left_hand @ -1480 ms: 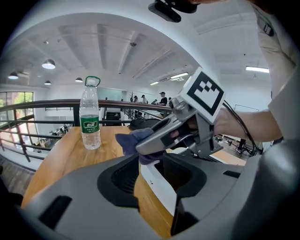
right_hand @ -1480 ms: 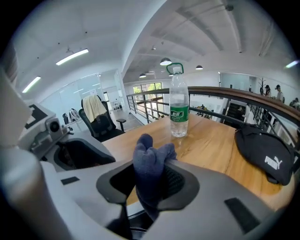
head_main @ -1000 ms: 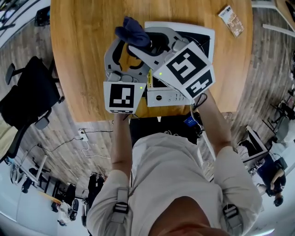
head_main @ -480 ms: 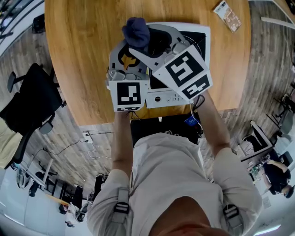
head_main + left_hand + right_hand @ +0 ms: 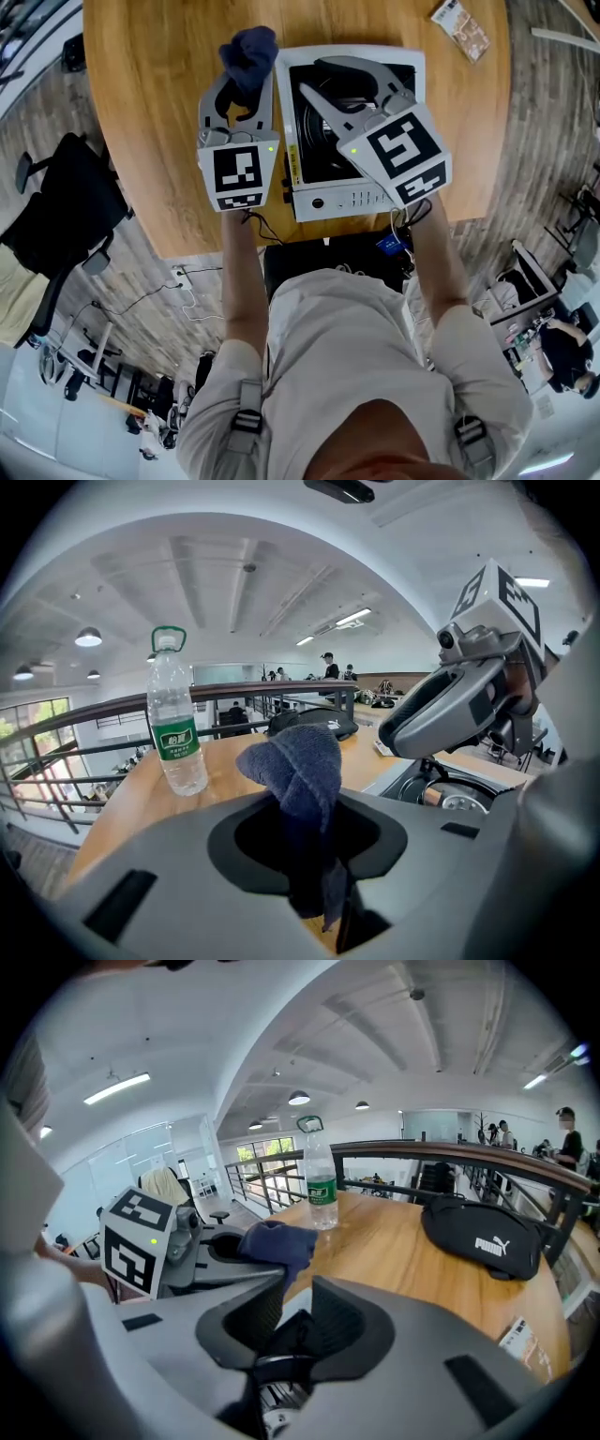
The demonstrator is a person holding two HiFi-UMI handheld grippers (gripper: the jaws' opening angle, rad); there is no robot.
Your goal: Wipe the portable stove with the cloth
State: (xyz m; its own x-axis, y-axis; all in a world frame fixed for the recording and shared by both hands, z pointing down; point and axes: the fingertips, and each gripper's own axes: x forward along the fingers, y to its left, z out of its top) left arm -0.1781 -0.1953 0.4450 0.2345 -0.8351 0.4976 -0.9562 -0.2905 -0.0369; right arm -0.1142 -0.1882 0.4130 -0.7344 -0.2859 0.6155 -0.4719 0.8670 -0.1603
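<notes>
1. Currently pinching the bunched dark blue fabric cloth [image 5: 298,761] in the left gripper [image 5: 314,878], having just been closing the jaws and clamping them onto its lower folds, leaving most of the wad poking out past the tips.
2. Holding that cloth over the light wooden table [image 5: 159,112], just beside the left edge of the square white metal portable stove [image 5: 352,199], apparently not touching it yet.
3. Hovering the right gripper [image 5: 299,1326] above the stove's black burner top, having just been closing its jaws too but leaving them partly apart, gripping nothing.
4. Risking a lost cloth: pinching only a narrow tail, so probably tugging it free when dragging hard across the raised burner grate.
5. Risking a shoved stove as well: wiping without bracing the body with the right gripper, likely sliding it across the smooth tabletop.
</notes>
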